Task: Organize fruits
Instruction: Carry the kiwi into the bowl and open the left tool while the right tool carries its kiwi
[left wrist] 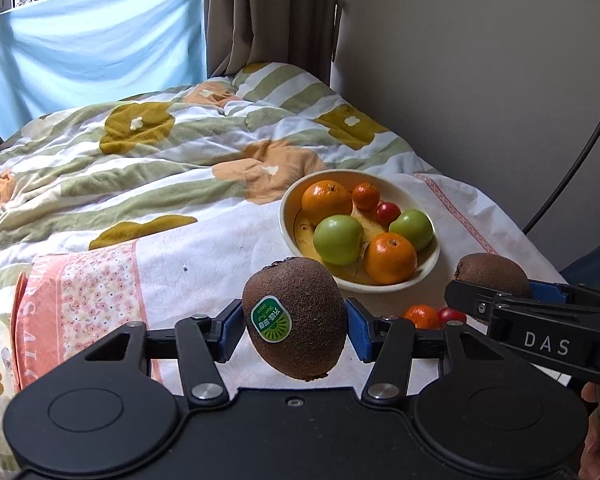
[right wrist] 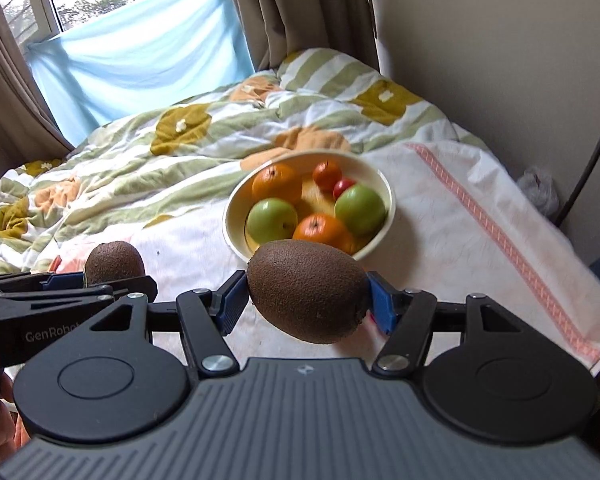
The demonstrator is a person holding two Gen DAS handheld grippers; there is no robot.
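A: Left gripper [left wrist: 294, 330]? 
B: Clamped on a kiwi with a green sticker [left wrist: 294, 320]; blue pads press both sides; it's lifted off the bed.

A: Right gripper [right wrist: 306, 300]? 
B: Same deal, clenched on a plain kiwi [right wrist: 308, 290]; also held up in the air, just this side of the bowl.

A: Where's the bowl? 
B: Cream bowl [left wrist: 430, 270] sits on the white sheet [left wrist: 204, 256] beyond both grippers; inside are two oranges, two green apples [left wrist: 338, 240], a small tangerine, a red cherry tomato and a banana underneath.

A: Anything loose? 
B: A small tangerine [left wrist: 422, 316] and a cherry tomato [left wrist: 450, 314] lie touching on the sheet near the bowl, between the two grippers.

A: Rest of the scene? 
B: Floral quilt [left wrist: 140, 152] bunched behind; pink patterned towel [left wrist: 88, 292] at left; blue cloth [left wrist: 96, 44] over the window.
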